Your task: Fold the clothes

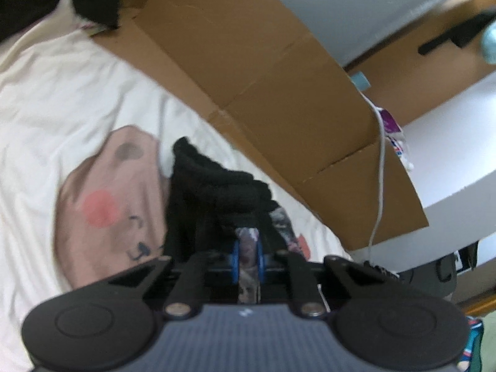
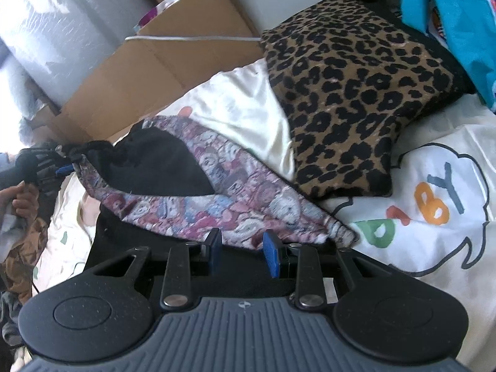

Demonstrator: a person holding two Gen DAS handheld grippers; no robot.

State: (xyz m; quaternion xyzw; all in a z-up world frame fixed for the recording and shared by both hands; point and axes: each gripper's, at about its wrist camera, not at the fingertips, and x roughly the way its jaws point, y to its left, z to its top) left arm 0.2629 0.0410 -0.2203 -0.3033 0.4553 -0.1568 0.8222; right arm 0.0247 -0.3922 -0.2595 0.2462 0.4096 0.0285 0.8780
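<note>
Fabric: patterned pink-grey woven garment with black lining (image 2: 235,198), stretched as a band from centre-left to lower centre of the right wrist view, over a cream bed sheet with cartoon prints (image 2: 434,217).
Garment location: on the bed, one end lifted at left of the right wrist view, other end lying just ahead of the right tool; in the left wrist view its bunched black lining fills the centre.
Left tool (image 1: 248,255): jaws pinched tight on a strip of the patterned garment, blue pads pressed against the cloth on both sides; seen also far left in the right wrist view (image 2: 66,167), holding that end up.
Right tool (image 2: 243,249): jaws apart, nothing between them; blue fingertips (image 2: 271,255) just at the near edge of the garment, touching or not, cannot tell.
Progress: early, my judgement; garment is loose and twisted, not flat, no clean fold visible.
Left to do: likely grab the free end with the right tool, spread it, then fold.
Nearby: leopard-print brown and black cushion (image 2: 356,93) upper right of the right wrist view, resting on the sheet, its lower corner close over the garment; brown cardboard sheet (image 1: 263,77) along the bed in upper centre of the left wrist view.
Blur: left wrist view smeared, detail poor.
</note>
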